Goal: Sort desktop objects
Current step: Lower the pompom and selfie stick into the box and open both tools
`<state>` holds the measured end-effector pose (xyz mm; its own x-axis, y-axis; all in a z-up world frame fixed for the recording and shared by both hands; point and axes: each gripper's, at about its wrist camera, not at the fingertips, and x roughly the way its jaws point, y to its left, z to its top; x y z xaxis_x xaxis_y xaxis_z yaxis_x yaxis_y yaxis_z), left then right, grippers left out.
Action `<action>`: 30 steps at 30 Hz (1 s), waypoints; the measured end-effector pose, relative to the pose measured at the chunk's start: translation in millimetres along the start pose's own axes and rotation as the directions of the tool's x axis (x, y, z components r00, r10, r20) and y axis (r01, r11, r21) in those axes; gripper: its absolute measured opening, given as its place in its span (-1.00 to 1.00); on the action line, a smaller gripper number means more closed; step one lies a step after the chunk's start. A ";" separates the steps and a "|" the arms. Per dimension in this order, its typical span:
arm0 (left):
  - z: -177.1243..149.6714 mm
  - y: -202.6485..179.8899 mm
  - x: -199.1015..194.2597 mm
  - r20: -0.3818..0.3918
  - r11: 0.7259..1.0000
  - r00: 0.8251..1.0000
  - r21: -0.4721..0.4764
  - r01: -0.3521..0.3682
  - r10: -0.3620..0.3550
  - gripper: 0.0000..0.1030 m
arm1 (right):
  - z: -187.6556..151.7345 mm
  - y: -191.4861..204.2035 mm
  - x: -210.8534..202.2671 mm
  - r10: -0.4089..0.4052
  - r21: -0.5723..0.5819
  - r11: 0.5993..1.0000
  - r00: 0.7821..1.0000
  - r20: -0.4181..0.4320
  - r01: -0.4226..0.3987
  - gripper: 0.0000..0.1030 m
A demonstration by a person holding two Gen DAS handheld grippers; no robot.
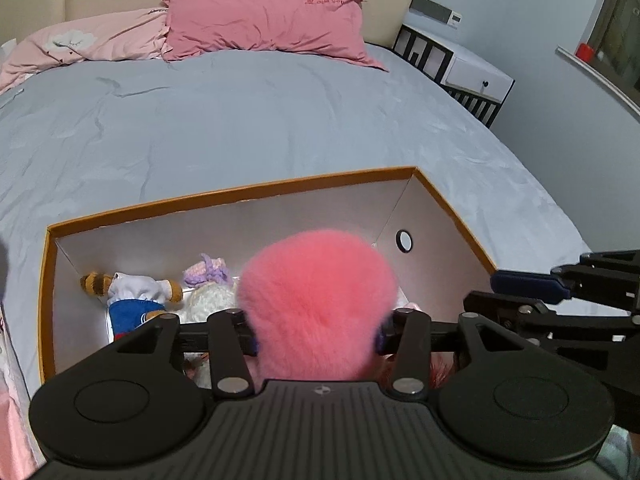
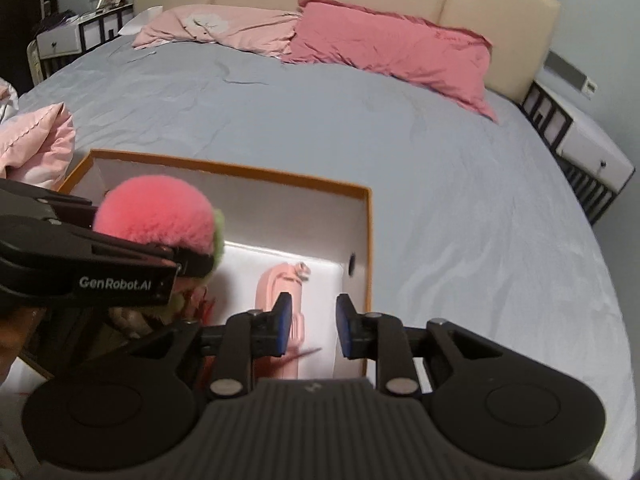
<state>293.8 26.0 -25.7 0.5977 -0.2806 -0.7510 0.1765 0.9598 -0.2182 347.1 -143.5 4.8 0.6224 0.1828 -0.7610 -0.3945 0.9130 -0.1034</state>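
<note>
the left claw (image 1: 318,332) pinches a pink fluffy ball (image 1: 320,304) above the orange-rimmed box (image 1: 224,196); the right claw (image 2: 314,326) hangs spread and empty over a pink case (image 2: 280,280).

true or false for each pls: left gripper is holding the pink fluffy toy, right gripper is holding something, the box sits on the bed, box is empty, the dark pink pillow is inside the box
1. The left gripper holds the pink fluffy toy. True: its pads press on the toy's sides, above the box.
2. The right gripper holds something. False: its jaws stand apart with nothing between them; a pale pink item lies below on the box floor.
3. The box sits on the bed. True.
4. The box is empty. False: a small doll in blue trousers and a white plush with a purple knit top lie inside.
5. The dark pink pillow is inside the box. False: it lies at the head of the bed.
</note>
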 end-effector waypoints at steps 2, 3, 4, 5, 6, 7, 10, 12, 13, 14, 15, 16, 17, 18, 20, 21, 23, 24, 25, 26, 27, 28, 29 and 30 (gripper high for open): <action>-1.3 -0.1 1.6 -0.004 1.000 1.000 0.004 0.008 -0.008 0.03 | -5.5 1.2 2.9 0.016 0.019 1.000 1.000 -0.006 -0.016 -0.51; -1.2 0.3 2.0 -0.002 1.000 1.000 0.002 0.008 -0.008 0.03 | -6.7 0.5 4.0 0.018 0.023 1.000 1.000 -0.006 -0.018 -0.51; -0.9 0.3 1.9 -0.002 1.000 1.000 0.002 0.005 -0.005 0.03 | -7.5 -0.4 4.2 0.018 0.025 1.000 1.000 -0.004 -0.018 -0.51; -1.1 1.0 1.7 0.003 1.000 1.000 -0.003 -0.001 0.001 0.03 | -8.3 -0.5 2.9 0.018 0.027 0.999 1.000 -0.003 -0.018 -0.51; -0.9 1.7 -0.1 0.011 1.000 1.000 -0.008 -0.004 0.004 0.03 | -9.1 -1.0 2.3 0.019 0.032 0.999 1.000 -0.002 -0.018 -0.51; -0.7 2.4 -2.6 0.021 1.000 1.000 -0.013 -0.002 0.003 0.03 | -11.4 -2.4 -2.8 0.019 0.039 0.999 1.000 0.000 -0.019 -0.51; -0.1 3.3 -17.4 0.062 1.000 0.998 -0.026 -0.003 0.004 0.03 | -15.7 -3.7 -10.8 0.023 0.056 0.998 1.000 0.008 -0.023 -0.49; -0.8 1.2 -30.2 0.088 1.000 0.996 -0.027 -0.009 0.011 0.03 | -18.3 -1.4 -17.3 0.026 0.057 0.998 1.000 0.017 -0.026 -0.42; -1.7 -0.9 -38.8 0.103 1.000 0.995 -0.025 -0.014 0.016 0.03 | -19.7 0.3 -20.8 0.027 0.052 0.998 0.999 0.022 -0.028 -0.40; -2.4 -3.5 -46.9 0.118 1.000 0.993 -0.022 -0.019 0.022 0.03 | -21.1 2.4 -24.7 0.029 0.047 0.998 0.999 0.029 -0.030 -0.40; -2.7 -5.3 -54.5 0.132 1.000 0.991 -0.019 -0.025 0.027 0.03 | -22.4 4.4 -29.7 0.029 0.043 0.999 0.999 0.039 -0.031 -0.39; -3.4 -8.2 -64.5 0.147 0.999 0.989 -0.018 -0.031 0.033 0.03 | -23.5 6.3 -36.0 0.032 0.042 0.999 0.998 0.051 -0.034 -0.37; -4.0 -10.8 -72.5 0.159 0.999 0.987 -0.020 -0.035 0.038 0.03 | -25.0 7.5 -41.8 0.037 0.043 0.998 0.997 0.063 -0.039 -0.36; -4.2 -13.7 -81.0 0.171 0.999 0.984 -0.026 -0.034 0.038 0.03 | -26.0 9.1 -49.0 0.047 0.044 0.998 0.996 0.078 -0.051 -0.36; -6.5 -18.9 -99.6 0.190 0.999 0.982 -0.040 -0.017 0.025 0.03 | -28.1 10.8 -62.6 0.072 0.046 0.996 0.991 0.110 -0.077 -0.36; -7.8 -22.2 -107.8 0.195 0.999 0.981 -0.041 -0.012 0.020 0.03 | -29.0 11.4 -69.0 0.085 0.045 0.995 0.988 0.129 -0.091 -0.35; -13.4 -29.5 -125.5 0.224 0.999 0.974 -0.034 -0.018 0.026 0.05 | -32.5 14.5 -84.5 0.103 0.042 0.993 0.979 0.177 -0.113 -0.17; -17.1 -33.8 -133.4 0.241 0.999 0.970 -0.028 -0.031 0.037 0.06 | -34.0 16.3 -91.6 0.105 0.039 0.993 0.974 0.201 -0.115 -0.12; -20.7 -37.8 -139.7 0.254 0.999 0.966 -0.026 -0.043 0.048 0.06 | -36.0 19.1 -99.2 0.105 0.032 0.993 0.969 0.225 -0.115 -0.11; -24.3 -40.3 -144.7 0.263 0.998 0.963 -0.027 -0.053 0.058 0.06 | -38.2 21.7 -106.0 0.107 0.023 0.993 0.963 0.246 -0.116 -0.11; -28.1 -42.5 -149.2 0.271 0.998 0.960 -0.032 -0.061 0.067 0.06 | -41.0 24.5 -112.9 0.109 0.015 0.993 0.957 0.270 -0.118 -0.11; -33.3 -44.4 -153.7 0.280 0.997 0.957 -0.038 -0.071 0.079 0.08 | -42.9 26.1 -118.2 0.112 0.009 0.993 0.951 0.290 -0.119 -0.11; -38.5 -45.9 -156.6 0.290 0.996 0.953 -0.041 -0.079 0.088 0.14 | -45.7 27.9 -123.6 0.114 0.004 0.993 0.943 0.312 -0.121 -0.11; -44.1 -47.5 -159.0 0.302 0.995 0.948 -0.043 -0.092 0.101 0.18 | -48.8 29.5 -129.0 0.116 0.000 0.992 0.933 0.339 -0.124 -0.11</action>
<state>155.9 25.1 76.6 0.8204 -0.1699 -0.5460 0.0869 0.9808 -0.1747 222.1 -158.0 68.6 0.7646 0.4005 -0.5051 -0.4684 0.8835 -0.0085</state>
